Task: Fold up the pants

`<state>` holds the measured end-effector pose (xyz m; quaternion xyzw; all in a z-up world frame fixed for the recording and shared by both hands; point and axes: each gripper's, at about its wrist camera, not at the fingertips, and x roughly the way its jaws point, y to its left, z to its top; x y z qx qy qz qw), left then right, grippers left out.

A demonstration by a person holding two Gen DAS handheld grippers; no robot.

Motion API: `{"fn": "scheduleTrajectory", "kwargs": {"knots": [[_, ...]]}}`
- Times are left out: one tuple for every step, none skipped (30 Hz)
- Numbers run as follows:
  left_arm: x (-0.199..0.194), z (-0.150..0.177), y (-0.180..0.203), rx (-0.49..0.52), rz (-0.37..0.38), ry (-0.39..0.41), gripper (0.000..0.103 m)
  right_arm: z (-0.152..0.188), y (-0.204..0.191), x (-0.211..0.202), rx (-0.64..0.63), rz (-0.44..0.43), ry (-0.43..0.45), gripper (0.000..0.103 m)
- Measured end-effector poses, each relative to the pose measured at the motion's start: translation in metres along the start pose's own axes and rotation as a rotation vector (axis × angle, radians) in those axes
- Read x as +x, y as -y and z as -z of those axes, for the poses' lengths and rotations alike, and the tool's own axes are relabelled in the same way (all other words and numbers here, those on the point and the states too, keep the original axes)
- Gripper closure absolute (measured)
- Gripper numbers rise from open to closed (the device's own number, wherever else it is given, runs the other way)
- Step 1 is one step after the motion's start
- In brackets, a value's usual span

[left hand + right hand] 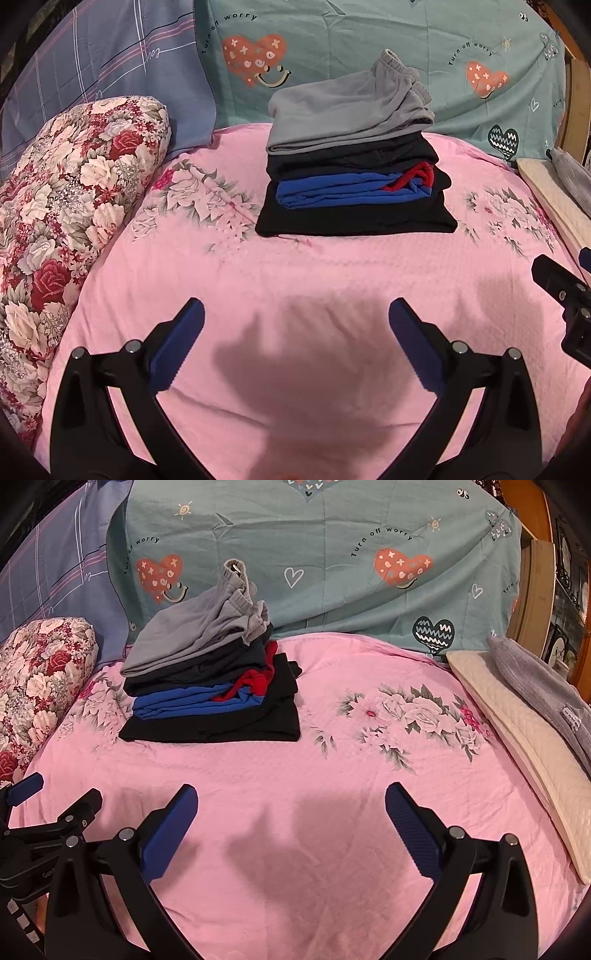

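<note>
Hovering over pink bedspread [332, 280]: left gripper [295, 343], right gripper [291, 827], both jaws wide, empty. Folded pants stack [351, 173] at bed's far side, grey pair topmost, possibly five garments.

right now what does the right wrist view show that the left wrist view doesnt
Only the right wrist view shows the whole cream quilted pad, the full length of the grey cloth on it, and the wooden shelf with framed items beyond. Only the left wrist view shows the full length of the floral bolster and more of the plaid sheet. Both share the stack of folded pants with grey sweatpants on top, the pink bedspread, the teal heart sheet, and both open grippers: left gripper, right gripper.
</note>
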<state>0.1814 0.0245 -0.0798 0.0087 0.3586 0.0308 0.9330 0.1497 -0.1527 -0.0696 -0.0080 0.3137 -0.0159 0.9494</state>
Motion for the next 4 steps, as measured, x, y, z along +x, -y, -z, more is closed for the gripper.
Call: {"fn": "scheduleTrajectory", "kwargs": {"knots": [[0.0004, 0.0001, 0.0002, 0.000, 0.001, -0.002, 0.002, 0.0000, -0.0002, 0.0001, 0.000, 0.000, 0.000, 0.001], [0.0006, 0.0003, 0.0007, -0.001, 0.001, -0.005, 0.002, 0.0002, -0.0004, -0.0002, 0.001, 0.000, -0.001, 0.001], [0.0005, 0.0005, 0.0009, -0.002, -0.001, -0.005, 0.002, 0.0002, -0.0005, -0.0002, 0.002, 0.000, 0.000, 0.001], [0.0005, 0.0005, 0.0005, -0.004, -0.001, -0.005, 0.002, 0.0002, -0.0005, -0.0002, 0.002, 0.000, 0.000, 0.001]]}}
